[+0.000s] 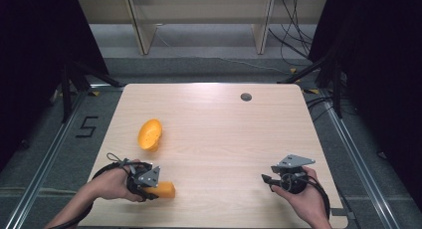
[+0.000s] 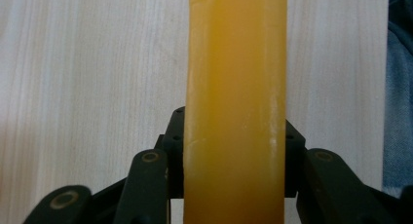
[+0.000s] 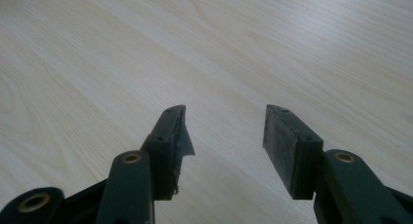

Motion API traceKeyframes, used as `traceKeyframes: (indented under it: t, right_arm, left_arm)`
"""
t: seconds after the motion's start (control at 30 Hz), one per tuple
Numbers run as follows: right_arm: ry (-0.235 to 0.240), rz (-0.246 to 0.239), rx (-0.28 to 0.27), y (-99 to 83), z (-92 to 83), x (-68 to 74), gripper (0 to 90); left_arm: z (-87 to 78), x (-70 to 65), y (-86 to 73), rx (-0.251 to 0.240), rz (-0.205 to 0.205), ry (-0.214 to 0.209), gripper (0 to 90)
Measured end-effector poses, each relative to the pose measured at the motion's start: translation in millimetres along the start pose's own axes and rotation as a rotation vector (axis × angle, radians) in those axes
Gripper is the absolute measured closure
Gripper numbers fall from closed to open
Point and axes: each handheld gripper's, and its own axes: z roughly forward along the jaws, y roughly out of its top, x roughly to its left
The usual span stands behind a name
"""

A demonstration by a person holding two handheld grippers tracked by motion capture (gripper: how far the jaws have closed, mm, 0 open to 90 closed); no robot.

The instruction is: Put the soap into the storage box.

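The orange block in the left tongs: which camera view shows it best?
The left gripper view: the orange block stands close up, pressed between both pads of the left tongs. In the high view it is small, partly covered by those tongs. The right gripper view gives nothing of it.

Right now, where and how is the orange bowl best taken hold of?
The orange bowl lies tilted on its side, its opening facing up and right. Probably best to grip its raised rim, one jaw inside and one outside, coming from above with the free, open right claw.
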Motion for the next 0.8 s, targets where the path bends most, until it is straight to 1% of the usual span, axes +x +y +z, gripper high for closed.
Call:
traceKeyframes:
  t: [0.03, 0.1, 0.13, 0.17, 0.2, 0.23, 0.27, 0.3, 0.33, 0.37, 0.4, 0.43, 0.47, 0.5, 0.53, 0.57, 0.6, 0.63, 0.67, 0.7, 0.73, 0.77, 0.8]
  right_arm:
    - [0.000, 0.000, 0.000, 0.1, 0.0, 0.1, 51.0]
    - [0.000, 0.001, -0.002, 0.0, 0.0, 0.1, 50.9]
    - [0.000, 0.000, 0.000, -0.1, 0.0, -0.1, 50.9]
    - [0.000, 0.000, 0.000, -0.1, 0.0, -0.1, 50.9]
    - [0.001, -0.003, 0.002, -0.3, 0.3, -0.5, 50.9]
    - [0.002, -0.003, 0.002, -0.3, 0.3, -0.5, 50.9]
    - [0.002, -0.003, 0.002, -0.3, 0.3, -0.5, 50.9]
    - [0.002, -0.002, 0.002, -0.2, 0.1, -0.3, 50.8]
    - [0.002, -0.001, 0.002, -0.3, 0.1, -0.3, 50.8]
    - [0.002, -0.011, -0.003, -0.3, 0.5, -1.0, 50.7]
    - [0.001, -0.020, -0.009, -0.3, 1.0, -1.6, 50.6]
    - [0.002, -0.012, -0.004, -0.4, 0.6, -1.1, 50.6]
    - [0.002, -0.012, -0.004, -0.4, 0.6, -1.1, 50.6]
    - [0.004, 0.002, 0.005, -0.4, 0.1, -0.3, 50.5]
    - [0.003, 0.000, 0.005, -0.5, 0.4, -0.4, 50.5]
    - [0.005, 0.002, 0.006, -0.4, 0.4, -0.2, 50.4]
    - [0.001, -0.006, -0.004, -0.5, 1.2, -0.6, 50.3]
    - [0.000, -0.007, -0.004, -0.4, 1.3, -0.5, 50.2]
    - [0.002, -0.002, 0.000, -0.4, 1.2, 0.1, 50.2]
    - [0.002, -0.002, 0.000, -0.4, 1.2, 0.1, 50.2]
    - [0.000, -0.004, 0.003, -0.3, 0.8, 0.2, 50.1]
    - [0.002, -0.003, -0.002, -0.5, 0.9, 0.1, 50.0]
    - [0.003, 0.002, 0.001, -0.6, 0.6, 0.1, 50.0]
  left_arm:
    - [-0.4, -0.5, 0.6, 0.007, -0.002, 0.009, 60.2]
    - [-2.4, -0.6, 1.9, 0.037, -0.019, 0.021, 60.3]
    - [-1.8, -1.6, 2.0, 0.028, -0.051, 0.030, 60.3]
    - [-1.8, -1.6, 2.0, 0.028, -0.051, 0.030, 60.3]
    - [-3.4, -0.5, 2.3, 0.040, -0.093, 0.051, 60.3]
    - [-3.8, 0.4, 2.3, 0.031, -0.139, 0.062, 60.3]
    - [-3.8, 0.4, 2.3, 0.031, -0.139, 0.062, 60.4]
    - [-6.2, 2.0, 2.2, 0.000, -0.216, 0.083, 60.3]
    - [-6.2, 2.0, 2.2, 0.000, -0.216, 0.083, 60.4]
    - [-9.3, 3.4, 2.8, -0.004, -0.315, 0.103, 60.4]
    - [-10.7, 3.2, 3.7, 0.003, -0.369, 0.127, 60.4]
    - [-12.3, 3.1, 4.6, 0.014, -0.401, 0.154, 60.4]
    - [-12.3, 3.1, 4.6, 0.014, -0.401, 0.154, 60.4]
    - [-14.6, 2.5, 5.4, -0.051, -0.619, 0.202, 60.4]
    - [-14.8, 2.1, 4.7, -0.107, -0.736, 0.217, 60.4]
    - [-14.8, 2.1, 4.7, -0.107, -0.736, 0.217, 60.4]
    - [-17.3, 2.9, 2.9, -0.144, -0.830, 0.192, 60.5]
    - [-18.9, 2.6, 5.1, -0.091, -0.871, 0.215, 60.5]
    - [-18.9, 2.6, 5.1, -0.091, -0.871, 0.215, 60.4]
    - [-18.8, 1.7, 6.4, -0.067, -0.862, 0.246, 60.4]
    - [-17.5, 1.9, 7.7, -0.039, -0.861, 0.285, 60.5]
    - [-17.0, 2.7, 7.8, -0.039, -0.882, 0.279, 60.5]
    - [-17.4, 2.1, 9.1, -0.032, -0.903, 0.288, 60.5]
